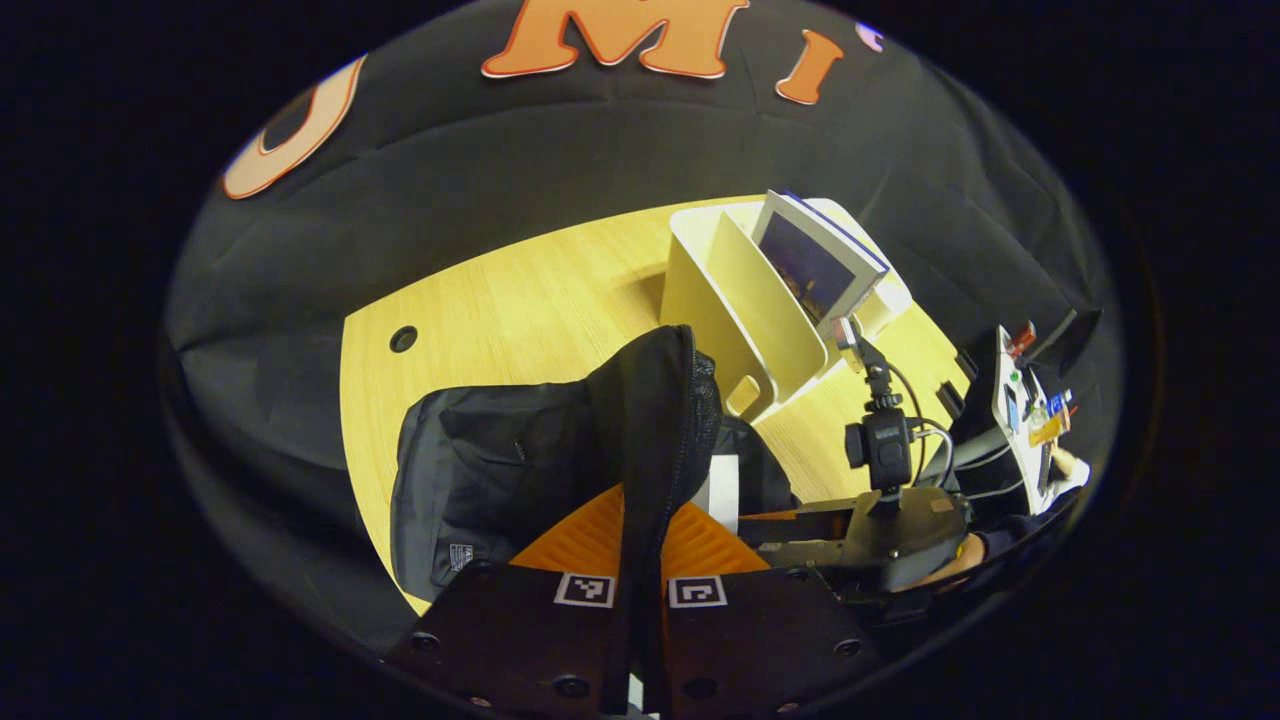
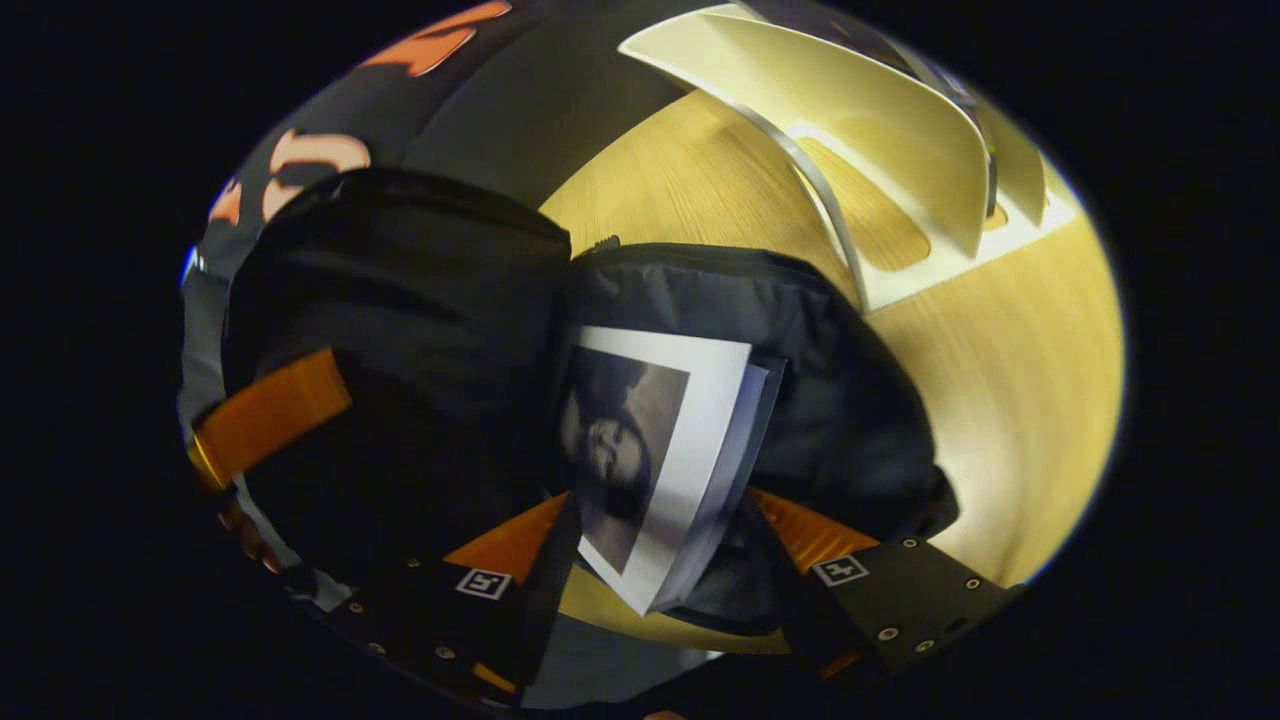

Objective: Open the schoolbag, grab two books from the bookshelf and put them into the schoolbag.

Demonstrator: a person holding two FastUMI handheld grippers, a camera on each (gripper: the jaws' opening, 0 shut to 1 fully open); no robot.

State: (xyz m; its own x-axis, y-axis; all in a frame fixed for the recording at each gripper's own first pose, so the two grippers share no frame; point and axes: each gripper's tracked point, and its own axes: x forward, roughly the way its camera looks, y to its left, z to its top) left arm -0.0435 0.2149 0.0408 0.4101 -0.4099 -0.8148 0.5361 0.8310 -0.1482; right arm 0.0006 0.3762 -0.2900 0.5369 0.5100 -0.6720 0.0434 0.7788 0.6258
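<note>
The black schoolbag (image 1: pixel 480 480) lies on the wooden table (image 1: pixel 520 310). My left gripper (image 1: pixel 640 525) is shut on the bag's raised flap (image 1: pixel 655 400) and holds the mouth open. In the right gripper view a white book with a dark portrait cover (image 2: pixel 660 450) stands tilted inside the bag's opening (image 2: pixel 800 330). It sits between the widely spread fingers of my right gripper (image 2: pixel 655 505), which is open. The cream bookshelf (image 1: pixel 740 300) stands behind the bag with another book (image 1: pixel 815 262) leaning in it. My right gripper (image 1: pixel 790 525) also shows beside the bag in the left gripper view.
A round cable hole (image 1: pixel 403 338) is in the tabletop at the left. A stand with small devices (image 1: pixel 1020 410) is at the table's right end. The shelf's dividers (image 2: pixel 880 120) rise close behind the bag, with bare table (image 2: pixel 1000 400) to the right.
</note>
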